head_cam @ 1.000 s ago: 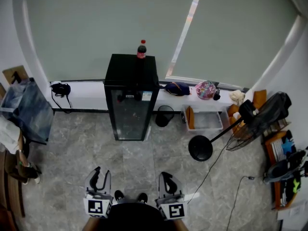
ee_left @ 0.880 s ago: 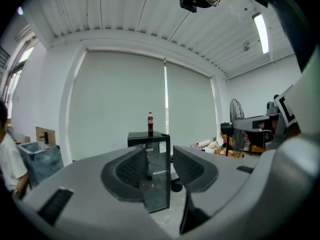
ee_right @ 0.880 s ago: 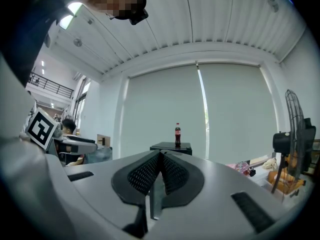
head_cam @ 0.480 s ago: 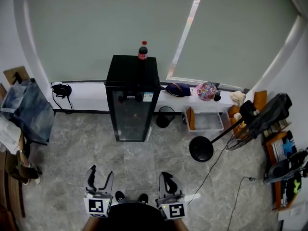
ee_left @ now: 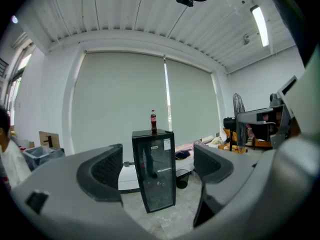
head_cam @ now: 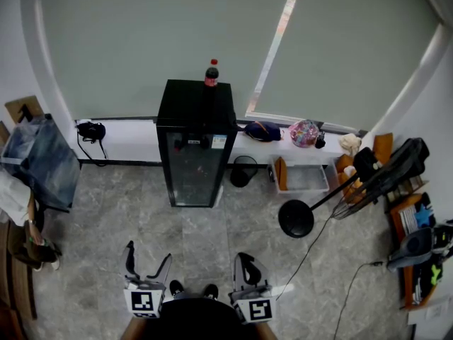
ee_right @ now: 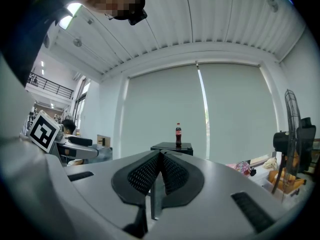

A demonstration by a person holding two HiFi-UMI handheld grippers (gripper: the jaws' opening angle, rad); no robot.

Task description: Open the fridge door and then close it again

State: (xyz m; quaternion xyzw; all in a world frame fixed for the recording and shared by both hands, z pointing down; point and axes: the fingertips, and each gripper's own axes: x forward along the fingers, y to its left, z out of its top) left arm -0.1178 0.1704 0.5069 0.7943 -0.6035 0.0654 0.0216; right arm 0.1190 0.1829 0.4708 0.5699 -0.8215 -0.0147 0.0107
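The fridge (head_cam: 197,144) stands upright on the stone floor (head_cam: 205,239), its back against a low white ledge (head_cam: 127,139) under a large drawn blind (head_cam: 156,41). It is a tall black cabinet, and its glass door (head_cam: 194,168) is closed and faces the person. A dark cola bottle (head_cam: 211,73) with a red cap stands upright on its flat top, near the back edge. A small black bin (head_cam: 243,170) sits on the floor just beside the fridge's right side, and a standing fan (head_cam: 382,172) leans further off to the right.

Both tools are held low at the person's front, well apart from the fridge. The left tongs (head_cam: 148,255) have just been opening and now stand wide, with nothing held between them; through the gap the fridge shows far off. The right tongs (head_cam: 245,261) are pressed together, pad against pad, with nothing between them.
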